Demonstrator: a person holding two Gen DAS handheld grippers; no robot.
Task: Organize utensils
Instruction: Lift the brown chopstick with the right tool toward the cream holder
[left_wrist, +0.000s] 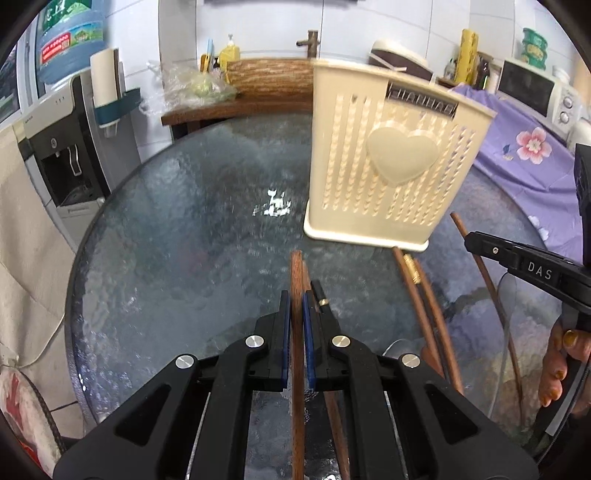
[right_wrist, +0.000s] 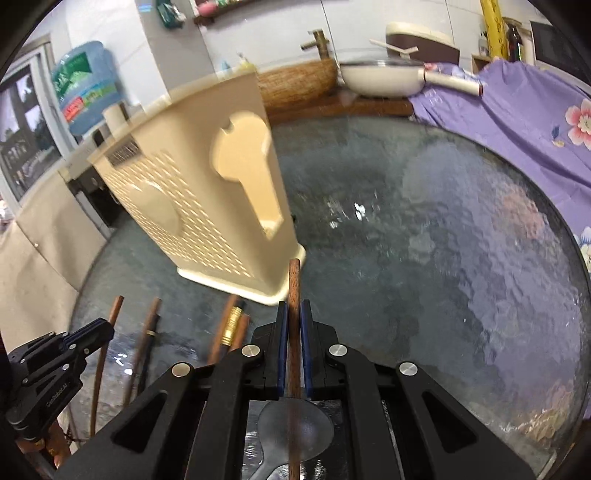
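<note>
My left gripper (left_wrist: 295, 301) is shut on a brown wooden chopstick (left_wrist: 296, 273) that points up between its blue pads. Just behind it lie another brown stick and a dark one with a gold band (left_wrist: 320, 295). The beige slotted utensil holder (left_wrist: 391, 158) stands upright on the glass table, beyond and to the right. My right gripper (right_wrist: 294, 308) is shut on a second brown chopstick (right_wrist: 294, 284), its tip near the foot of the holder (right_wrist: 207, 192). Several more chopsticks (right_wrist: 231, 325) lie left of it. A grey spoon (right_wrist: 295, 428) lies under the right gripper.
The round textured glass table (left_wrist: 184, 221) has its edge at left and front. A purple floral cloth (right_wrist: 517, 122), a white pan (right_wrist: 380, 79) and a wooden counter (left_wrist: 266, 85) border the far side. A water dispenser (left_wrist: 70, 147) stands at left. A hand (left_wrist: 561, 354) grips the right tool.
</note>
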